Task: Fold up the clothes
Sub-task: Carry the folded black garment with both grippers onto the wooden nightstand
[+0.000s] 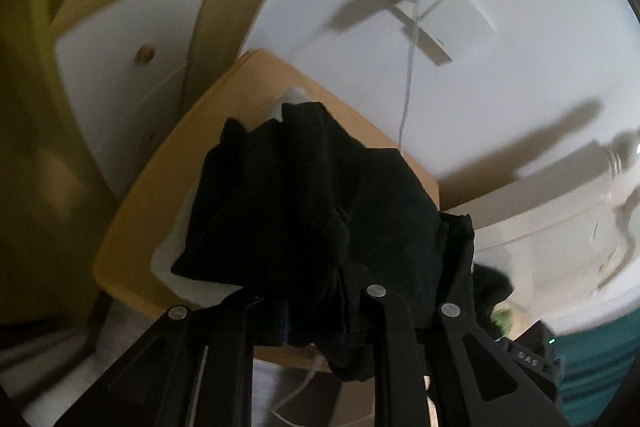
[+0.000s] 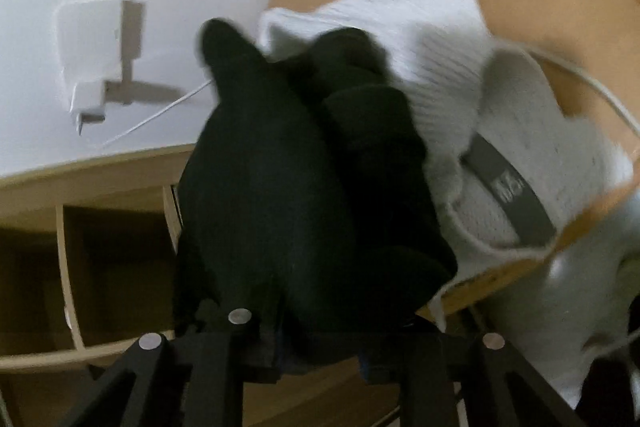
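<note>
A folded black garment (image 1: 312, 195) fills the middle of the left wrist view, held over a light wooden surface (image 1: 132, 247). My left gripper (image 1: 316, 311) is shut on its near edge. The same black garment (image 2: 288, 195) shows in the right wrist view, bunched and thick, with my right gripper (image 2: 320, 347) shut on it. Under it lies a folded white ribbed knit (image 2: 424, 47) and a pale grey garment (image 2: 532, 163) with a dark grey band. A white edge (image 1: 172, 255) of that pile peeks out below the black cloth in the left wrist view.
A white wall (image 1: 480, 47) carries a socket with a white charger (image 2: 96, 67) and a thin white cable (image 1: 408, 91). Open wooden shelf compartments (image 2: 108, 267) lie at the lower left of the right wrist view. A white cabinet door (image 1: 124, 83) with wooden knobs stands at the left.
</note>
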A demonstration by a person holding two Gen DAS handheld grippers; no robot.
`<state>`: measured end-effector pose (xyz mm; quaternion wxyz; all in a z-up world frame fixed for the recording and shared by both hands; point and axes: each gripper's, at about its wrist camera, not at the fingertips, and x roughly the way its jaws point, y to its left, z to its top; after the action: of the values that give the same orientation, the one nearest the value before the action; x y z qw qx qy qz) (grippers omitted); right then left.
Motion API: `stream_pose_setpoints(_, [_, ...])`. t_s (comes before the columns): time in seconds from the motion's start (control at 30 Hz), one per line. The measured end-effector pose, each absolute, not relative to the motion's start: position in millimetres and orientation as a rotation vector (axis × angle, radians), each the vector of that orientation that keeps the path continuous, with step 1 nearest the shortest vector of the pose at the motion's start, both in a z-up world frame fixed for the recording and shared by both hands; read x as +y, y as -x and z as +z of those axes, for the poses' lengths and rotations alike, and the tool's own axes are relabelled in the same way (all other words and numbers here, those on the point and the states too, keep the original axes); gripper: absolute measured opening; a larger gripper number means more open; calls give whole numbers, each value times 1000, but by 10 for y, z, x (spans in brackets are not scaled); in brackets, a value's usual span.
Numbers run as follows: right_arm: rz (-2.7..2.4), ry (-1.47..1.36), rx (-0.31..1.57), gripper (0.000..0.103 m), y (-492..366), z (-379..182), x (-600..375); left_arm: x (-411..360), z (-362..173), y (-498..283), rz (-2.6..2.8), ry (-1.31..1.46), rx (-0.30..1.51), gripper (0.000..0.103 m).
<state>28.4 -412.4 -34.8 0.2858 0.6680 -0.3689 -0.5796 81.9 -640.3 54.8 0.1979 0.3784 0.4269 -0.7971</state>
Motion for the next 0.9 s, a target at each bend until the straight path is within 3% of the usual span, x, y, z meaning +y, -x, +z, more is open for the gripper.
stream_pose_setpoints(0.27, [-1576,-1557,-943,19,192,467,-4543,-6691,1187,-371,-2355,-891,1181,18])
stream_pose_setpoints(0.4, [-1611,-1384,-883,19,415,993,-4859,-6880,1635,-55,-2488,-776,1077,18])
stream_pose_setpoints(0.5, [-1656,-1294,-806,19,434,1201,-4933,-6900,1655,10,-2532,-776,1017,18])
stream_pose_setpoints(0.63, [-1676,-1291,-766,19,393,1057,-4954,-6895,1590,44,-2567,-795,958,18])
stream_pose_setpoints(0.77, [-1651,-1445,-798,20,231,659,-4818,-6713,1074,-124,-2470,-953,952,18])
stream_pose_setpoints(0.9, [-1611,-1621,-837,21,52,229,-4662,-6569,518,-475,-2302,-1069,1097,19])
